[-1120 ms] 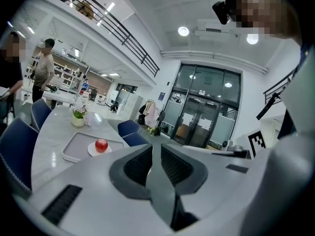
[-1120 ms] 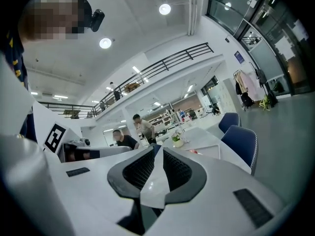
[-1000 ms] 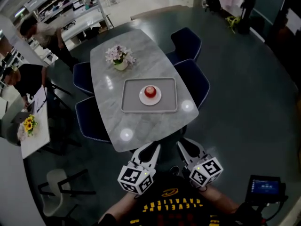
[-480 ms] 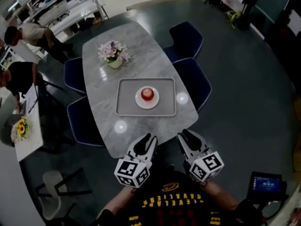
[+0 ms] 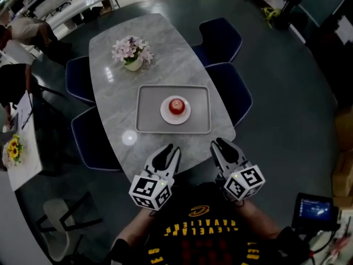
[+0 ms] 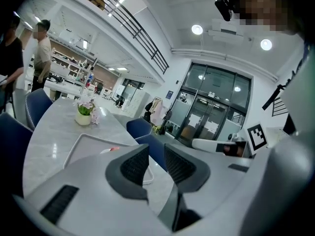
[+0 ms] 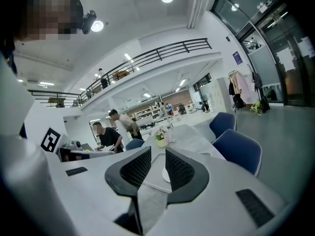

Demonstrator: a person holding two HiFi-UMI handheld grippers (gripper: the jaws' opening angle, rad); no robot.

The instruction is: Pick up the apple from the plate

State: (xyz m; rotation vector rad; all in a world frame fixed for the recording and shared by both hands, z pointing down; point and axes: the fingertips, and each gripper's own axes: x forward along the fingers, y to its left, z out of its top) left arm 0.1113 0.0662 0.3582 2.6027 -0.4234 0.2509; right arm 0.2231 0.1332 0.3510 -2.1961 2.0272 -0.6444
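Note:
A red apple [image 5: 176,105] sits on a small white plate [image 5: 167,114], in the middle of a grey tray [image 5: 146,117] on the marble table [image 5: 110,93]. My left gripper [image 5: 165,155] and right gripper [image 5: 224,149] are held side by side at the table's near edge, short of the tray. In the left gripper view the jaws of the left gripper [image 6: 156,154] stand a narrow gap apart with nothing between them, and a sliver of the apple [image 6: 114,148] shows past the left jaw. The right gripper [image 7: 158,159] is likewise slightly open and empty, with the plate [image 7: 165,173] showing between its jaws.
A pot of pink flowers [image 5: 132,52] stands at the table's far end. Blue chairs line the right side [image 5: 230,93] and the left side [image 5: 83,80]. Two people [image 5: 22,32] are at desks to the far left. A screen device [image 5: 314,210] is at lower right.
Both grippers have come forward to the table's near edge, and the table now lies closer under the head view. The apple, plate and tray have not moved on the table.

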